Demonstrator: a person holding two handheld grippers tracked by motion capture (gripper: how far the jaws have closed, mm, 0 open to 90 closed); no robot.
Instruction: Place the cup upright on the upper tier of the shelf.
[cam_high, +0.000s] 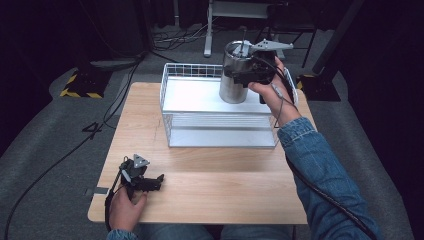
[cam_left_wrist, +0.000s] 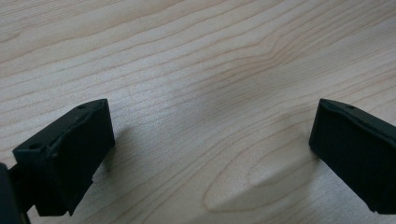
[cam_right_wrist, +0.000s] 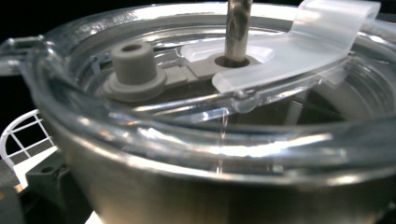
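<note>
Steel tumbler (cam_high: 235, 75) stands upright at the back right corner of the white wire rack (cam_high: 210, 107), on its upper white shelf, with the right hand-held gripper (cam_high: 250, 72) clamped on its side near the rim, the person's right hand (cam_high: 272, 92) behind it. The rack sits at the far middle of the tabletop (cam_high: 200, 175); its wire rim runs along the back and left of the tumbler, and a lower ribbed tray section lies in front of the tumbler. Left hand-held gripper (cam_high: 159, 179) rests on the tabletop well apart from the rack, near the front left corner, jaws spread wide and holding nothing. The left gripper view gives bare wood grain (cam_left_wrist: 210, 93) between the two black jaws. The right gripper view gives lid detail the high view lacks: clear plastic lid (cam_right_wrist: 196, 140) on the tumbler's steel wall (cam_right_wrist: 187, 200), grey rubber plug (cam_right_wrist: 133, 70) left of centre, metal straw (cam_right_wrist: 238, 28) rising through a grey grommet, frosted flip tab (cam_right_wrist: 303, 51) beside the straw. A bit of white rack wire (cam_right_wrist: 23, 133) shows low at the left, past the tumbler. The high view gives the floor cables and a yellow-black striped base (cam_high: 80, 85) left of the rack.
</note>
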